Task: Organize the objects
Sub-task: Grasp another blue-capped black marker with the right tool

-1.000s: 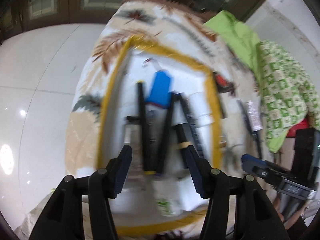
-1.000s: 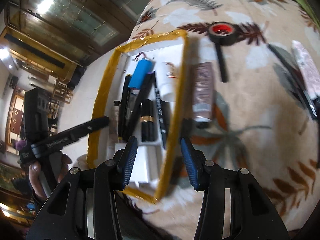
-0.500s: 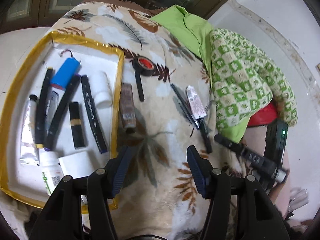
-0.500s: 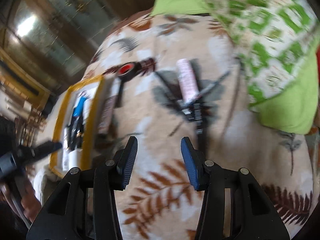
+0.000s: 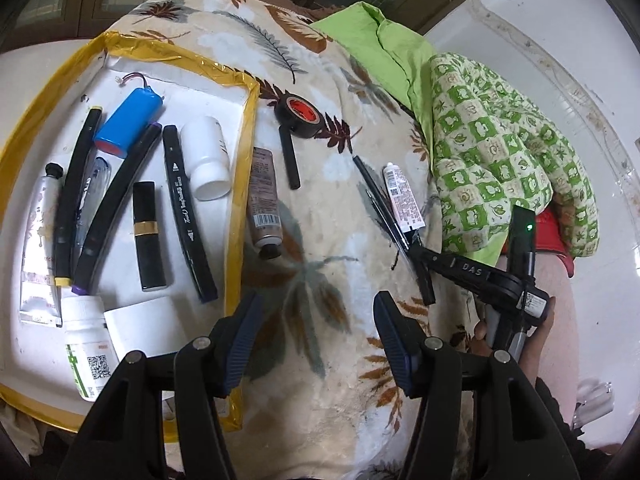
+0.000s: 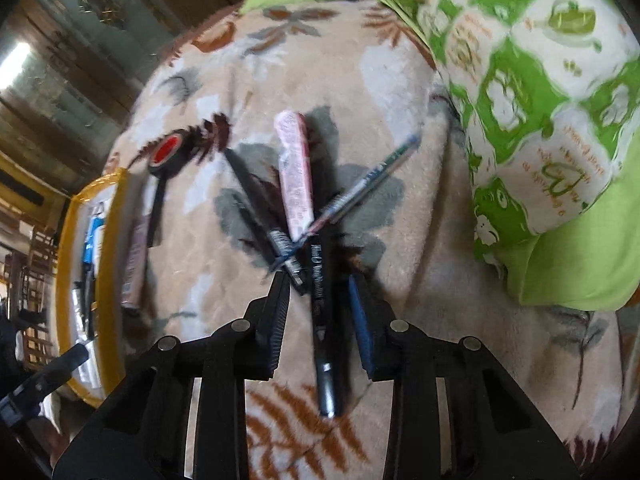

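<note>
our right two-finger gripper straddles, jaws spread, a long black marker pen lying on the leaf-print fleece blanket, seemingly lined up for a pinch. our left two-finger gripper hovers spread and empty beside the white yellow-taped tray, which holds a blue cylindrical battery, black lipstick tube, markers and white bottles.

On the blanket, the tray lies at the left, holding markers, tubes, bottles and a battery. Just right of its edge lies a tube; beyond that a tape roll and a stick. Farther right, pens cross beside another tube, near the pillow.
</note>
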`<action>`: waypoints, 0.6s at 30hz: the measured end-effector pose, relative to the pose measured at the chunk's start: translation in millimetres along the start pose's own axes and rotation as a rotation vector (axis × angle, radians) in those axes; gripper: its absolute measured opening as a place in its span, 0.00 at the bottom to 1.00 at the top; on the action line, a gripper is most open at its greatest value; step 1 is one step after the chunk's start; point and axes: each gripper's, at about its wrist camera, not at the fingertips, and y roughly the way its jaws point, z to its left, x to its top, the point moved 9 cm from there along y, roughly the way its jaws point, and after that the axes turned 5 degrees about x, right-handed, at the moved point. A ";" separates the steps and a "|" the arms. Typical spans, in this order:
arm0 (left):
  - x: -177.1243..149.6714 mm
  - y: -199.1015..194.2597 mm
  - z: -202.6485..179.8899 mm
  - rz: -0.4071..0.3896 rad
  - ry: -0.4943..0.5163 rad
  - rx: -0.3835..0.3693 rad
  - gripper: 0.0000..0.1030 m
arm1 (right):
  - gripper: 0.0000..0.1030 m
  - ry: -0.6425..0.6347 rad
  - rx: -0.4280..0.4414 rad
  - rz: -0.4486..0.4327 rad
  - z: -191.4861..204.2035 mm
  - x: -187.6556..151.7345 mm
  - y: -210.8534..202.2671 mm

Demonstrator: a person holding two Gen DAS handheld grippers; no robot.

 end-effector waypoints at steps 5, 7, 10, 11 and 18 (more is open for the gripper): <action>5.2 2.5 -5.6 0.018 0.016 0.007 0.57 | 0.15 0.020 -0.008 0.020 3.6 -21.4 -6.7; 7.0 7.5 -10.2 0.043 0.008 0.000 0.57 | 0.15 0.040 0.021 0.038 9.1 -34.4 -9.0; 1.5 20.4 -22.8 0.094 0.028 -0.013 0.57 | 0.15 0.020 0.059 0.069 23.8 -55.3 -8.3; -2.6 24.5 -26.0 0.108 0.039 -0.016 0.57 | 0.15 0.019 0.067 0.077 26.8 -59.3 -6.0; -23.6 55.6 0.7 0.209 0.077 0.143 0.46 | 0.15 0.011 0.081 0.074 31.5 -65.2 0.0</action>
